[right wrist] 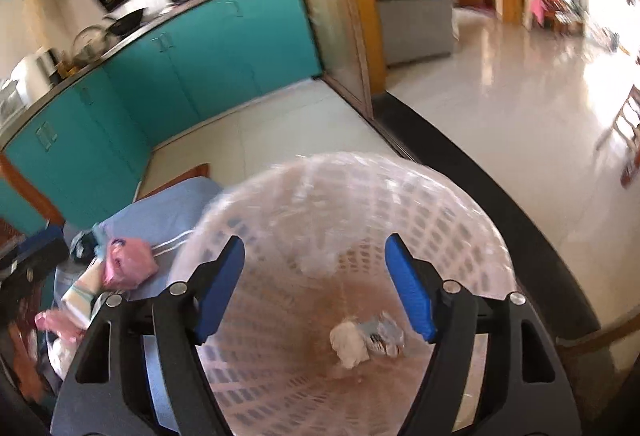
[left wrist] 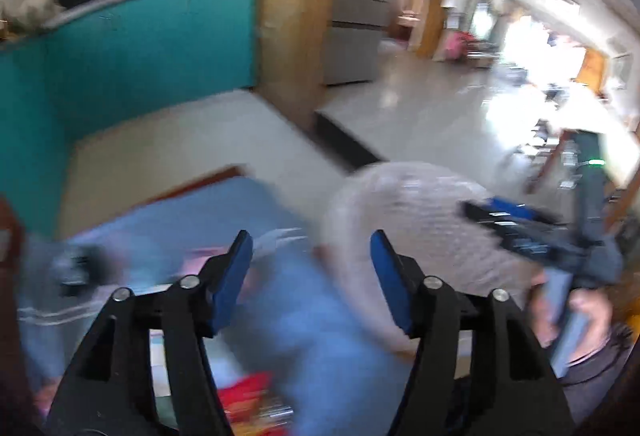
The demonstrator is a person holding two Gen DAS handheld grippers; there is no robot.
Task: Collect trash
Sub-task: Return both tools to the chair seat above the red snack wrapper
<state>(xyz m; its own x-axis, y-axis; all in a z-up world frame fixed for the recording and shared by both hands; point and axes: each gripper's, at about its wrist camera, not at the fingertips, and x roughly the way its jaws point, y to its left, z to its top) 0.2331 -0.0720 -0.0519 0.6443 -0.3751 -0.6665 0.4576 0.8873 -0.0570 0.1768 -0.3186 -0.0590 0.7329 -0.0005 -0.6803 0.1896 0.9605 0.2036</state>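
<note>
Right wrist view: right gripper (right wrist: 314,288) spread wide, holding nothing, over the basket (right wrist: 460,220).
Basket mouth faces the camera, its long axis running away downward; crumpled trash (right wrist: 362,338) lies at the bottom. Left gripper (left wrist: 312,280) also gapes empty beside it, above a blue cloth (left wrist: 180,212).

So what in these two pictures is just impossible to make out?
- Left wrist view: motion blur smears the red packaging low on the blue cloth; its print is unreadable.
- Right wrist view: the trash at the bottom of the lined white basket is too small to identify: something white and crumpled beside a wrapper.
- Right wrist view: the left hand-held gripper is cut off by the picture's left edge.
</note>
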